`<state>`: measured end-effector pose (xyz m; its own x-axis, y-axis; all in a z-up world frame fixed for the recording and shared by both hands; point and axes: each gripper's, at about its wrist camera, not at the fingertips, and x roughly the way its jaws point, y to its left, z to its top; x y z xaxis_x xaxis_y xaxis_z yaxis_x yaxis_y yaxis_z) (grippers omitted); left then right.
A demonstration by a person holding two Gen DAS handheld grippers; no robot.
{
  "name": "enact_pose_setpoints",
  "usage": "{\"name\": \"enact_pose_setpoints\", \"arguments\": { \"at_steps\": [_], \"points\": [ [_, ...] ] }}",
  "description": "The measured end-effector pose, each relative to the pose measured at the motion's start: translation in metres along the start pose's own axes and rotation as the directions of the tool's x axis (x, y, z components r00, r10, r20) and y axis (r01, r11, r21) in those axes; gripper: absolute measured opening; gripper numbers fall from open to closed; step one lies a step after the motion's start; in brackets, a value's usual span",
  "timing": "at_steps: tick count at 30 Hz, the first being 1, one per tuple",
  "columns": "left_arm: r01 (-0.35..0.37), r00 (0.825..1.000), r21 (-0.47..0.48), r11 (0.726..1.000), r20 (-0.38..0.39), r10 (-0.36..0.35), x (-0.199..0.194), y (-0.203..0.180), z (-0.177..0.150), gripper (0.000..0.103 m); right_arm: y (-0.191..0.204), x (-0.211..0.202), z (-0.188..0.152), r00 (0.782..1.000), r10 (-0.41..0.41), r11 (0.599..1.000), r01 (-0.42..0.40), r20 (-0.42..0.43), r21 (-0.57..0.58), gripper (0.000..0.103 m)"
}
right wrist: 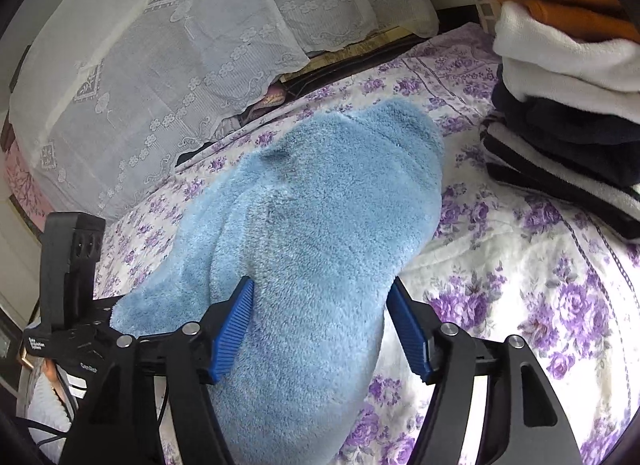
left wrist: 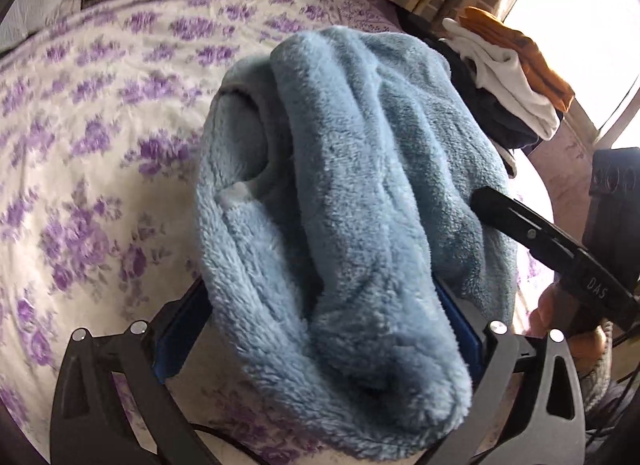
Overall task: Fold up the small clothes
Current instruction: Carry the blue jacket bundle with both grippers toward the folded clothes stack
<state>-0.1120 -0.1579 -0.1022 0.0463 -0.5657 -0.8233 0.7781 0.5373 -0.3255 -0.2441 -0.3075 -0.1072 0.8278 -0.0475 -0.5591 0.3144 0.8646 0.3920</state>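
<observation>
A fluffy light-blue garment lies bunched on the flowered bedspread. In the left wrist view it drapes over and between the blue pads of my left gripper, whose jaws stand wide apart with the fabric heaped between them. In the right wrist view the same garment runs between the blue pads of my right gripper, which are spread wide on either side of the fabric. My right gripper also shows at the garment's right edge in the left wrist view.
A stack of folded clothes, orange on top, then white, dark and striped, sits on the bed at the right; it also shows in the left wrist view. A lace-covered bundle lies along the far side.
</observation>
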Motion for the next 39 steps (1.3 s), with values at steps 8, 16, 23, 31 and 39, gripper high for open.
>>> {"name": "enact_pose_setpoints", "arguments": {
  "at_steps": [8,16,23,31,39],
  "points": [
    [-0.024,1.000,0.042,0.999,0.014,0.024,0.001,-0.010,-0.001,0.099,-0.020,0.023,0.008,0.998,0.048,0.993,-0.043,-0.044,0.111,0.089],
    [0.047,0.999,0.153,0.987,0.004,-0.048,-0.005,-0.029,0.006,0.058,-0.006,0.019,0.006,0.999,0.035,0.999,-0.034,-0.004,0.040,0.050],
    [0.013,1.000,0.275,0.961,0.024,-0.020,-0.016,-0.073,0.005,0.054,-0.008,-0.025,0.004,0.999,-0.040,0.999,0.039,0.027,0.025,0.048],
    [0.085,0.995,0.431,0.898,0.016,-0.102,-0.017,-0.158,0.006,0.054,-0.033,-0.114,0.001,0.975,-0.197,0.980,0.193,0.099,0.048,0.048],
    [0.098,0.994,0.520,0.849,-0.010,-0.109,-0.001,-0.222,-0.009,0.054,-0.070,-0.166,-0.019,0.955,-0.283,0.956,0.274,0.092,0.100,0.048]
  ]
}}
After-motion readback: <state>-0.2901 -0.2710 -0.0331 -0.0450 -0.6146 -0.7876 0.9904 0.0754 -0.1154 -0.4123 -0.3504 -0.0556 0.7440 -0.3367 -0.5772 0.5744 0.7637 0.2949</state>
